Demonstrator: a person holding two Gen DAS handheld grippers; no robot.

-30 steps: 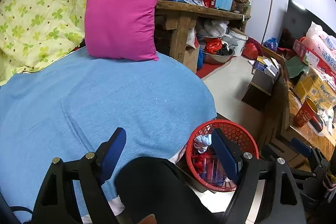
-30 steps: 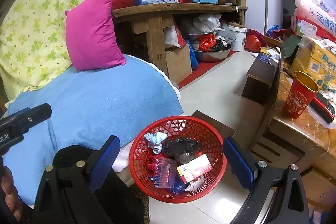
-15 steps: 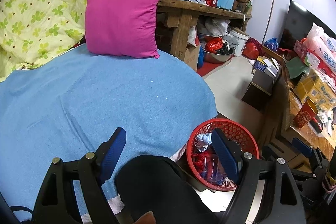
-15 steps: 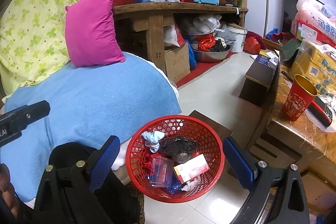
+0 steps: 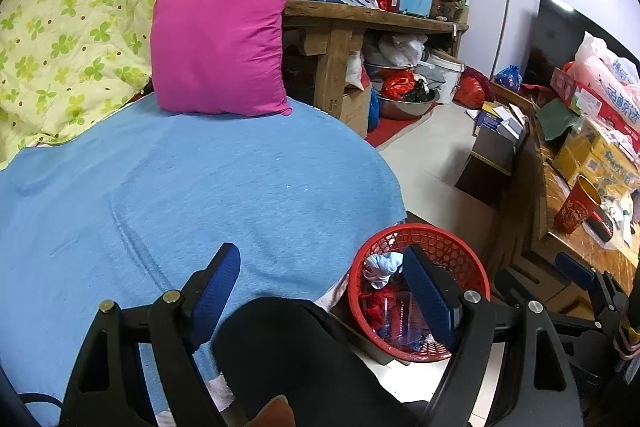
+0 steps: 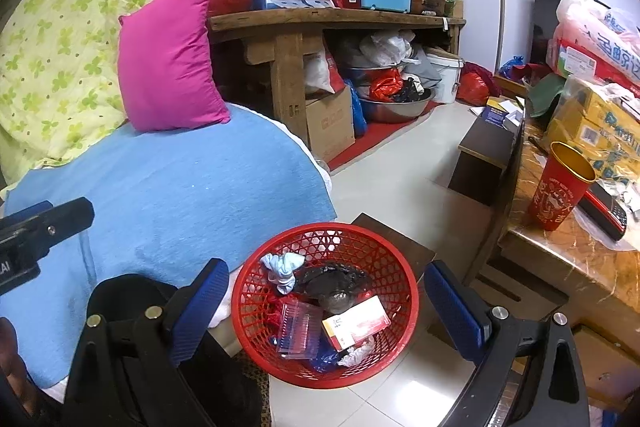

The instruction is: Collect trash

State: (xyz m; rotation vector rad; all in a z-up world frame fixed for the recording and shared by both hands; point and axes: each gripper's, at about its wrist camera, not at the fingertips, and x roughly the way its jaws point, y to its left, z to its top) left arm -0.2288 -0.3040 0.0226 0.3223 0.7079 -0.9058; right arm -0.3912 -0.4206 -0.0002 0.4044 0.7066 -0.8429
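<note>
Hovering above the red basket (image 6: 326, 301), the right gripper (image 6: 326, 307) has its blue pads spread wide with nothing between them; the left gripper (image 5: 320, 301) is likewise spread and empty, hanging over the near edge of the blue bedspread (image 5: 180, 195) just left of the basket. Trash sits inside the basket: a crumpled pale-blue tissue (image 6: 283, 269) at the far-left side, a dark crinkled wrapper (image 6: 334, 283) in the middle, a clear plastic tray (image 6: 298, 331) at the near-left, a small red-and-white carton (image 6: 356, 323) at the near-right. Judgement: all pieces look light; tissue and wrapper are soft and will crush, so any pinch holds. The tray looks thin and slick, best taken by its rim. The carton is stiff; grip across its narrow sides. The mesh basket itself seems rigid plastic, liftable at the rim.
</note>
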